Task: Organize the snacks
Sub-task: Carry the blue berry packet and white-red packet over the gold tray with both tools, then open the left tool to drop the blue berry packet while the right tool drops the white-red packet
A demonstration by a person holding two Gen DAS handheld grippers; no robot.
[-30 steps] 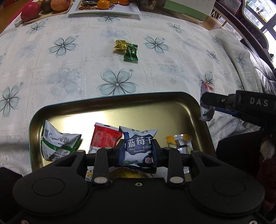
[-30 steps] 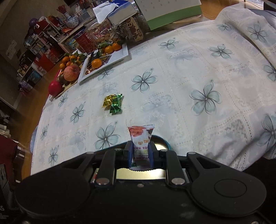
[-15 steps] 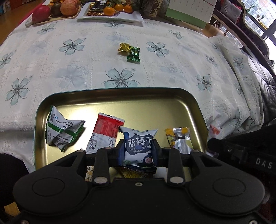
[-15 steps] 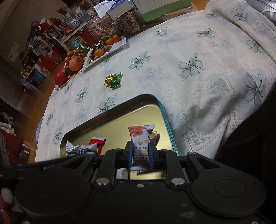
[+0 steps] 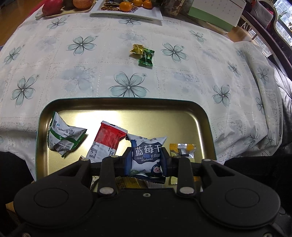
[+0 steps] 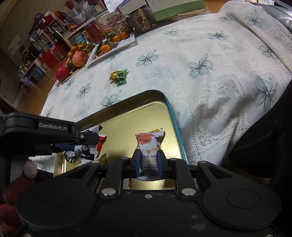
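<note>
A gold metal tray (image 5: 126,109) (image 6: 173,116) with a teal rim lies at the near edge of the flowered tablecloth. My left gripper (image 5: 146,160) is shut on a white and blue dried-blueberry packet (image 5: 147,151), held above the tray's near part. My right gripper (image 6: 148,164) is shut on a white hawthorn snack packet (image 6: 148,144) over the tray's right side. Inside the tray lie a green and white packet (image 5: 63,134), a red and white packet (image 5: 105,142) and a yellow and silver one (image 5: 182,149). A gold candy (image 5: 136,50) and a green candy (image 5: 146,58) touch each other on the cloth beyond the tray.
Fruit on a board (image 6: 76,60) and a white plate of oranges (image 5: 127,11) stand at the table's far edge, beside a green-based calendar (image 5: 211,14). Dark clothing (image 6: 264,138) borders the table on the near right. Shelves fill the room's far left.
My right gripper has carried the hawthorn packet from beyond the tray's right rim to above the tray. The left gripper has rolled slightly while holding the blueberry packet in place.
</note>
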